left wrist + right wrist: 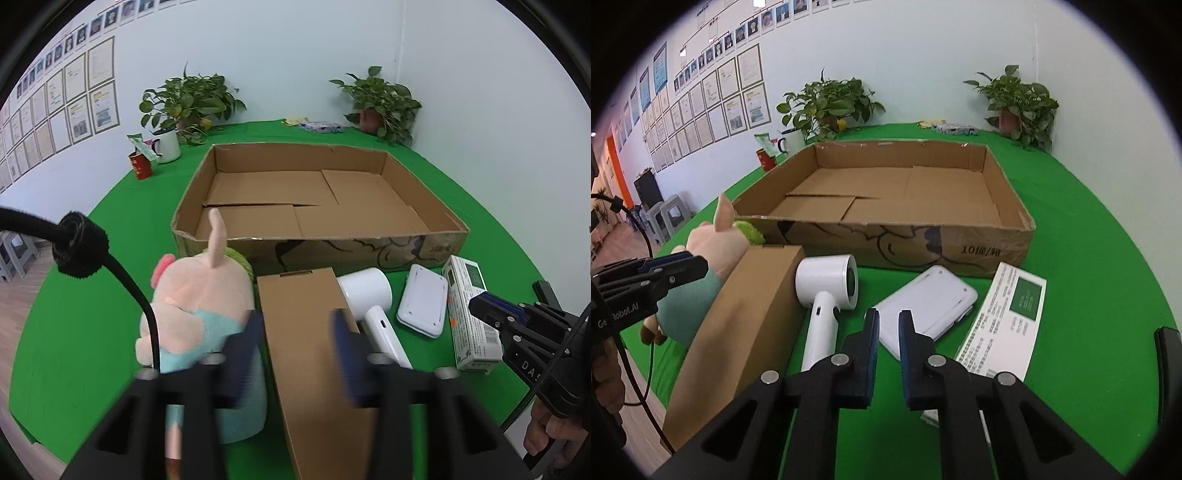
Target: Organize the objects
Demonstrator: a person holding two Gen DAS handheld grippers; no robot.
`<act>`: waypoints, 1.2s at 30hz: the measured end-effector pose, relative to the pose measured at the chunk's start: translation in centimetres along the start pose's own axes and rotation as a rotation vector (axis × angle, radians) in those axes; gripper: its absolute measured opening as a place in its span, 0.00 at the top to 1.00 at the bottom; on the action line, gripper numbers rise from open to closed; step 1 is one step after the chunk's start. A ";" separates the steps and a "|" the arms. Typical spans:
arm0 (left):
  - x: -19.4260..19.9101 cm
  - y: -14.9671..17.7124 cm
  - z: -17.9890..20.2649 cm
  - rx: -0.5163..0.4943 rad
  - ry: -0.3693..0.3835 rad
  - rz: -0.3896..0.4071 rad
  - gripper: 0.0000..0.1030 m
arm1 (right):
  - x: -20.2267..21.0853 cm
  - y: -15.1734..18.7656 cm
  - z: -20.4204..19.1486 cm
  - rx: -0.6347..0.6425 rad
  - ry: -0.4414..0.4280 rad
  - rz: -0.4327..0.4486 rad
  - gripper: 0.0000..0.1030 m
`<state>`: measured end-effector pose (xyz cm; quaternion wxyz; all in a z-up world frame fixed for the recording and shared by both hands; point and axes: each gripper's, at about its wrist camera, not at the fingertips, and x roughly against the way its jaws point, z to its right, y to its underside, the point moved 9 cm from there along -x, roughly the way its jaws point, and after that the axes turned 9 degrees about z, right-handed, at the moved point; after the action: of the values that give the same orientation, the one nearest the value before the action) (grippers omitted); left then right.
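A long brown box [306, 332] [750, 306] lies on the green table in front of the large open cardboard tray [406, 249] [979, 247]. My left gripper [295, 321] [701, 266] hovers open over this box, blurred, with one finger at each long side. A pink plush pig [199, 295] [713, 240] lies to the left of the box. To the right lie a white hair dryer [369, 291] [827, 280], a flat white device [424, 299] [923, 299] and a white and green carton [469, 314] [1004, 317]. My right gripper [476, 302] [888, 321] hangs above the device, its jaws a narrow gap apart with nothing between them.
Two potted plants [188, 103] [380, 99] stand at the table's back. A white mug [168, 146] and a red cup [140, 166] stand at the back left. Small flat items [319, 126] lie at the far edge. A hand [546, 432] holds the right gripper.
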<state>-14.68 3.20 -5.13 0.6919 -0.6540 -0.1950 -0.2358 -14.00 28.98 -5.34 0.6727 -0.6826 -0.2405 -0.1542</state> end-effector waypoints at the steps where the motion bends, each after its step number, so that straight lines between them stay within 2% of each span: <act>1: 0.3 -0.3 -0.3 0.011 -0.017 0.018 0.04 | 0.2 -0.3 -0.1 0.003 0.006 0.006 0.62; 2: 0.9 -0.6 -0.7 0.028 -0.034 0.057 0.01 | 0.3 -0.4 -0.2 0.004 0.009 0.011 0.48; 3: 1.3 -0.8 -0.9 0.038 -0.042 0.080 0.01 | 0.6 -0.6 -0.2 0.000 0.009 0.023 0.27; 4: 1.6 -0.9 -1.1 0.042 -0.044 0.087 0.01 | 0.8 -0.7 -0.1 -0.008 0.013 0.034 0.24; 6: 1.8 -0.7 -1.5 0.048 -0.058 0.080 0.01 | 1.1 -0.7 0.1 -0.023 0.044 0.040 0.24; 12: 2.9 -0.6 -1.9 0.038 -0.057 0.079 0.01 | 0.8 -0.2 0.0 -0.026 0.042 -0.026 0.01; 25: 3.5 0.0 -2.9 0.034 -0.042 0.095 0.01 | 1.4 0.7 -1.5 0.022 0.104 -0.064 0.01; 30: 2.1 -0.3 -3.2 0.009 0.009 0.075 0.01 | 0.6 0.8 -1.4 0.008 0.156 -0.081 0.01; 36: -0.1 -1.0 -2.5 -0.016 0.084 0.036 0.01 | 0.3 1.1 -0.9 -0.061 0.171 -0.098 0.01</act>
<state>-15.40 0.67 -4.58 0.6982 -0.6525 -0.1520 -0.2524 -13.09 28.17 -6.04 0.6613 -0.6744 -0.2106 -0.2520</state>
